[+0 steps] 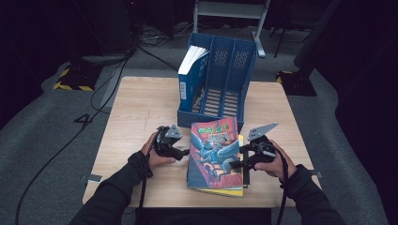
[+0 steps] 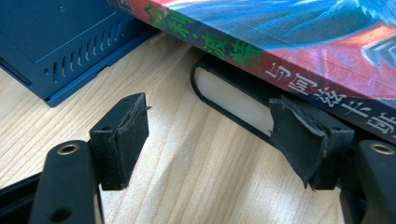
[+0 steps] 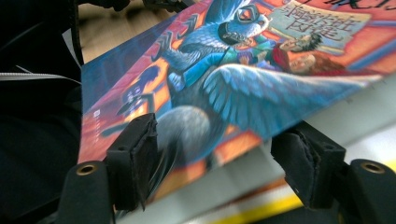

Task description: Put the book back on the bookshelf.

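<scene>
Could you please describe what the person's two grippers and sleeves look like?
Both the left gripper and the right gripper are black, each topped by a grey three-cornered plate and trailing a black cable. Their worn black pads look frayed, with brass-coloured rivets behind. The sleeves are dark.

Layout: book stack, file rack and two grippers on the table [image 1: 141,108]

The book stack [image 1: 217,154] lay at centre; the file rack [image 1: 230,79] stood at its 12 o'clock, holding an upright book [image 1: 191,77] in its leftmost compartment. The left gripper [image 1: 182,152] sat at the stack's 9 o'clock, the right gripper [image 1: 238,164] at its 3 o'clock.
</scene>
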